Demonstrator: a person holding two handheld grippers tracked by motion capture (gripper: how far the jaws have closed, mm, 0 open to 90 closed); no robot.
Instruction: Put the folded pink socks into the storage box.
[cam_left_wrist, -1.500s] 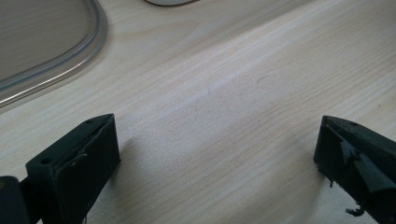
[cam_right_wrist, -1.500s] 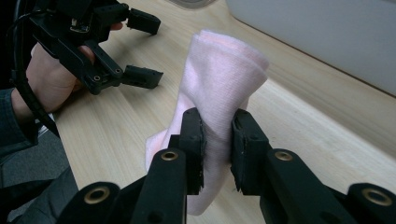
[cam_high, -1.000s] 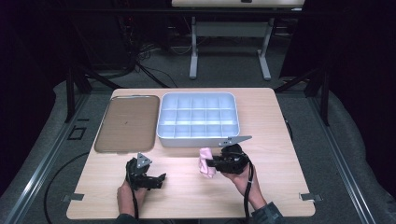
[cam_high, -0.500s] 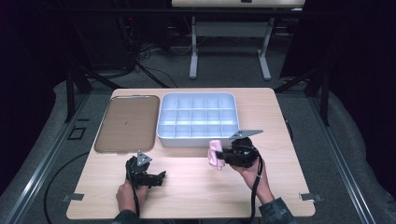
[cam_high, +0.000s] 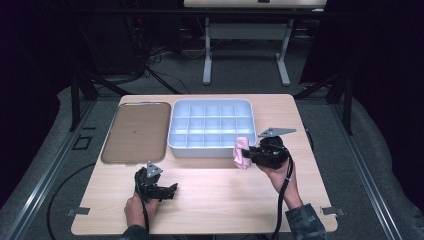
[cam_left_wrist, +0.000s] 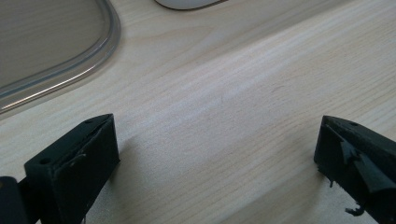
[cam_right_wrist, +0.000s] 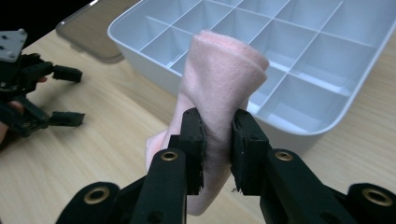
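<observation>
Fingers (cam_right_wrist: 192, 140) pinch pink cloth (cam_right_wrist: 219, 84) over wooden table (cam_high: 225, 195).

The surface (cam_high: 215, 195) is pale wood with a fine straight grain. The folded cloth (cam_right_wrist: 219, 84) is soft pink. The compartment box (cam_high: 212, 127) is white-grey, the flat tray (cam_high: 136, 131) at its nine o'clock dull brown. Both tongs (cam_right_wrist: 217, 140) (cam_left_wrist: 215, 163) are black.

Cloth, plastic and wood

Soft, fuzzy pink cloth (cam_right_wrist: 219, 88) pinched between matt black fingers (cam_right_wrist: 192, 140); beyond them a smooth white plastic tray (cam_right_wrist: 327, 126) on pale wood-grain table (cam_right_wrist: 93, 154).
</observation>
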